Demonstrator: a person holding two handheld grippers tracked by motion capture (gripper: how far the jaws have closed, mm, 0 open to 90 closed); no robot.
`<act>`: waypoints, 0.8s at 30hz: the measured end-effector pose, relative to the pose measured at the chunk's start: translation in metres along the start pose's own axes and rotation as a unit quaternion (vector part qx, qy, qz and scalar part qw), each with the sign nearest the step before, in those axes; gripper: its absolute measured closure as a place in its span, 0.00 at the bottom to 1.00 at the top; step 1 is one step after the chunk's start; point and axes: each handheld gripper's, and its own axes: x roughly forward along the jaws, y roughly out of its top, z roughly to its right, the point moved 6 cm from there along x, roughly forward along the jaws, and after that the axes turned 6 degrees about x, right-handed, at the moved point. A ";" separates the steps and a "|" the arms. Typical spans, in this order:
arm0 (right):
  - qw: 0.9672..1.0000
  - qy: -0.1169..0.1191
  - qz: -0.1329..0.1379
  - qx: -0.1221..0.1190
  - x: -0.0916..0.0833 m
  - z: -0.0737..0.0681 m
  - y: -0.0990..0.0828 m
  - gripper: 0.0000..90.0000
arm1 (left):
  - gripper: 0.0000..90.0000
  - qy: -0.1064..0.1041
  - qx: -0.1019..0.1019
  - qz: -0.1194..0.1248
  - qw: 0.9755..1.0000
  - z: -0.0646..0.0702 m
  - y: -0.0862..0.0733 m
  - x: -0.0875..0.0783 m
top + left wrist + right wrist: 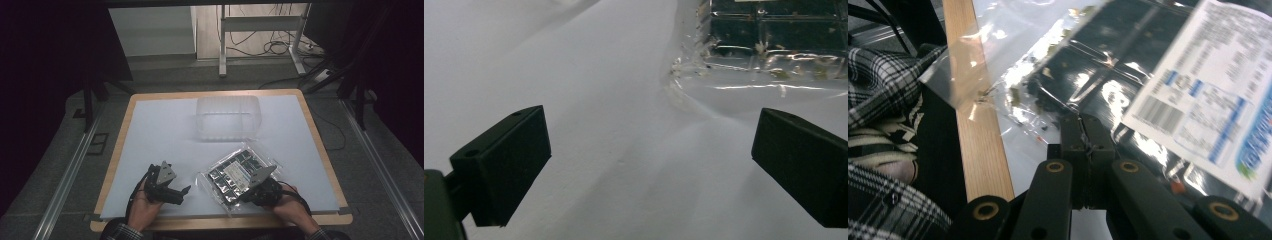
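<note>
A clear plastic bag of small dark packets with a white printed label lies on the white table sheet, front right. My right gripper is shut on the bag's near edge; in the right gripper view its jaws are pressed together on the clear film beside the label. My left gripper is open low over the sheet, left of the bag. In the left gripper view its jaws stand wide apart, and the bag's corner lies ahead to the upper right.
A clear plastic tub stands upside-looking at the table's far middle. The wooden table edge runs close to my right gripper, with a plaid sleeve beyond it. Metal table legs and cables lie on the floor behind.
</note>
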 end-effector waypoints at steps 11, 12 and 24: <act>1.000 0.005 -0.004 0.011 0.003 -0.003 0.004 0.97 | 0.02 -0.002 -0.001 -0.001 1.000 0.001 0.000 0.001; 1.000 0.005 -0.003 0.011 0.003 -0.003 0.004 0.96 | 0.02 -0.003 -0.001 -0.001 1.000 0.001 0.000 0.001; 0.999 -0.016 0.022 0.037 -0.014 0.008 0.010 0.91 | 0.02 -0.001 0.001 -0.002 1.000 0.000 0.000 0.001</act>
